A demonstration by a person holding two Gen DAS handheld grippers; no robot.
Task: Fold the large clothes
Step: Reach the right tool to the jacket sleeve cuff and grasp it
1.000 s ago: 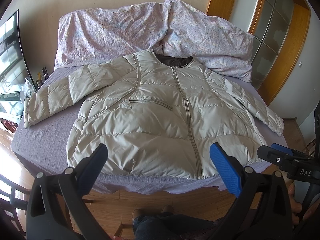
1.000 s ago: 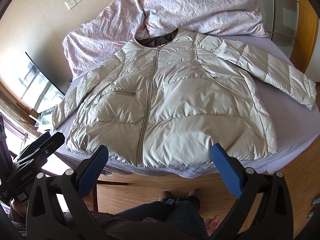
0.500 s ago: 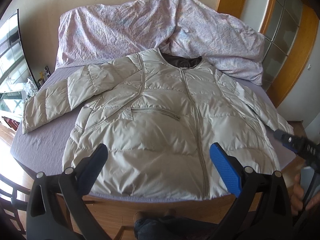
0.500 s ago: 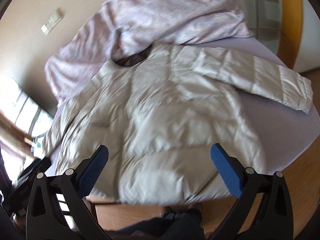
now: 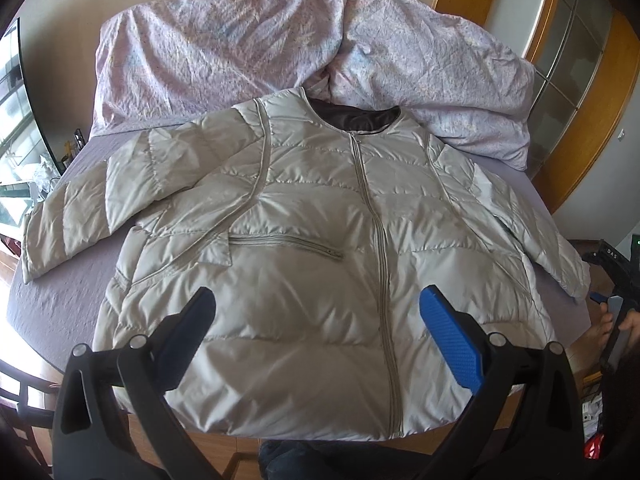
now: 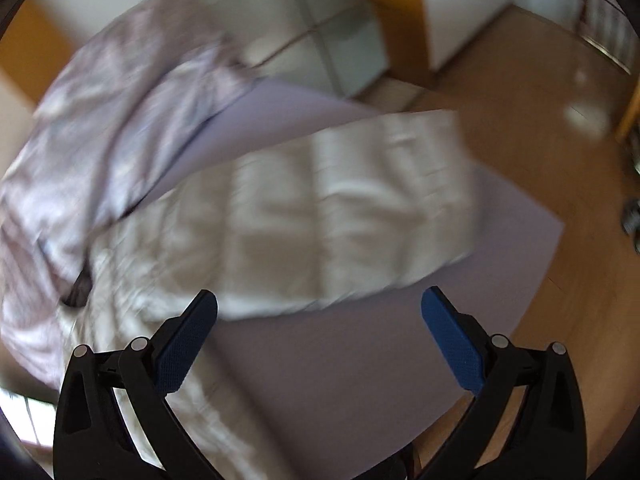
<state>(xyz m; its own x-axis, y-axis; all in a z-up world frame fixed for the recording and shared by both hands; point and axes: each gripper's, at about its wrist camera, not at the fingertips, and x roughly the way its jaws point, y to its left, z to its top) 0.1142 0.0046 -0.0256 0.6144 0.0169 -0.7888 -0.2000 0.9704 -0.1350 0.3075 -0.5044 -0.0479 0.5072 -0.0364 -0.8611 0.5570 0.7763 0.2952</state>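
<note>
A pale grey puffer jacket (image 5: 320, 248) lies flat, front up and zipped, on a bed with a purple sheet (image 5: 60, 304), both sleeves spread out. My left gripper (image 5: 316, 324) is open and empty, hovering above the jacket's lower hem. My right gripper (image 6: 318, 324) is open and empty above the jacket's right sleeve (image 6: 340, 216), which lies near the bed's right edge; this view is motion-blurred. The right gripper also shows at the far right of the left wrist view (image 5: 616, 280).
A crumpled floral duvet (image 5: 300, 48) is piled at the head of the bed. A wooden-framed glass door (image 5: 576, 80) stands at the right. Wooden floor (image 6: 560, 140) lies beyond the bed's right edge. A TV and clutter (image 5: 24, 140) stand at the left.
My left gripper moved forward over the jacket's hem. My right gripper swung quickly to the right, from the jacket's body to above its right sleeve. Both stayed open.
</note>
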